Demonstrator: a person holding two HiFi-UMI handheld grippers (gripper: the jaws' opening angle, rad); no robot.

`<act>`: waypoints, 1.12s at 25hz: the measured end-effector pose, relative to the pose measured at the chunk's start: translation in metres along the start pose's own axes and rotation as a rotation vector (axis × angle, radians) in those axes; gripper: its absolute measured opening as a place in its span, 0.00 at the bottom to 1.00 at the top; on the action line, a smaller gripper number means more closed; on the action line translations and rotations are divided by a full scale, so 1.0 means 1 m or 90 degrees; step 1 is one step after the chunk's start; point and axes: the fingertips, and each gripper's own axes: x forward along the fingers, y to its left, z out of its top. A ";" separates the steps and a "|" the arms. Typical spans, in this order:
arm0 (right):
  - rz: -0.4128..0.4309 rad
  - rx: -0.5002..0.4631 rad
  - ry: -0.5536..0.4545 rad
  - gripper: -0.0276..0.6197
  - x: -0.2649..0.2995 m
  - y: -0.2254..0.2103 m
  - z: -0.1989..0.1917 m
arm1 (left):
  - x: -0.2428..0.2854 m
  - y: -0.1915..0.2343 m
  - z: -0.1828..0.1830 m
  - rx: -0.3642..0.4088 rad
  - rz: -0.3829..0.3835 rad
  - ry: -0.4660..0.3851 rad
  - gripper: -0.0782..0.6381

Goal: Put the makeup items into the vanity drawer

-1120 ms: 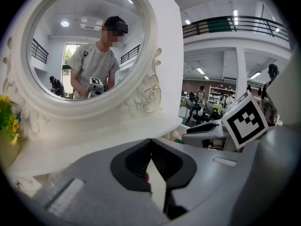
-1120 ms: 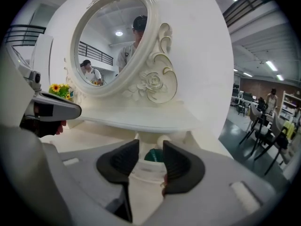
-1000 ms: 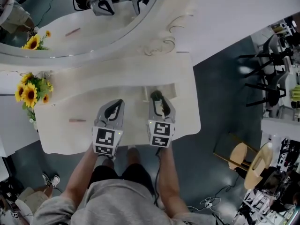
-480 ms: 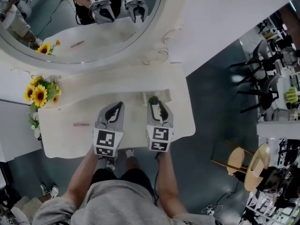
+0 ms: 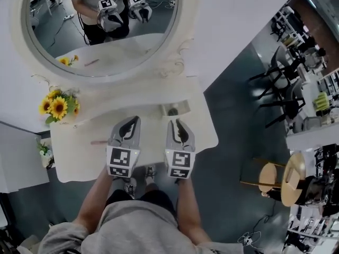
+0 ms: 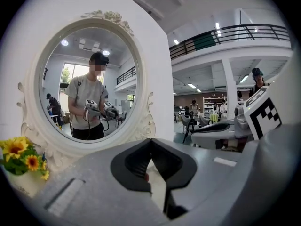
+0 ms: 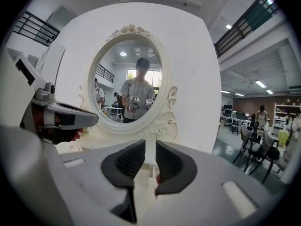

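A white vanity top (image 5: pixel 79 157) carries a small open drawer (image 5: pixel 185 108) at its back right, and a dark makeup item (image 5: pixel 172 111) lies inside. A thin pink makeup stick (image 5: pixel 98 142) lies on the top to the left. My right gripper (image 5: pixel 177 124) hovers just in front of the drawer. Its jaws are closing, with a narrow gap and nothing between them in the right gripper view (image 7: pixel 150 149). My left gripper (image 5: pixel 132 121) hovers beside it over the middle of the top. Its tips meet, empty, in the left gripper view (image 6: pixel 150 142).
An oval mirror (image 5: pixel 100 25) in an ornate white frame stands behind the top and reflects both grippers. Sunflowers (image 5: pixel 57 107) sit at the left rear corner. A round wooden stool (image 5: pixel 278 181) stands on the floor to the right.
My right gripper has drawn back from the drawer and no longer has the dark item at its tips; the item now lies in the drawer. The left gripper has kept its place.
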 end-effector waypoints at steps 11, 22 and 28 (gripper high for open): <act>-0.055 -0.005 -0.040 0.05 -0.068 0.035 0.012 | -0.061 -0.009 0.001 0.016 -0.035 -0.028 0.12; -0.019 -0.011 -0.041 0.05 -0.077 0.077 0.015 | -0.097 0.013 -0.007 0.008 -0.011 -0.029 0.12; 0.052 -0.032 -0.039 0.05 -0.053 0.117 0.020 | -0.115 0.049 -0.020 -0.011 0.051 -0.015 0.12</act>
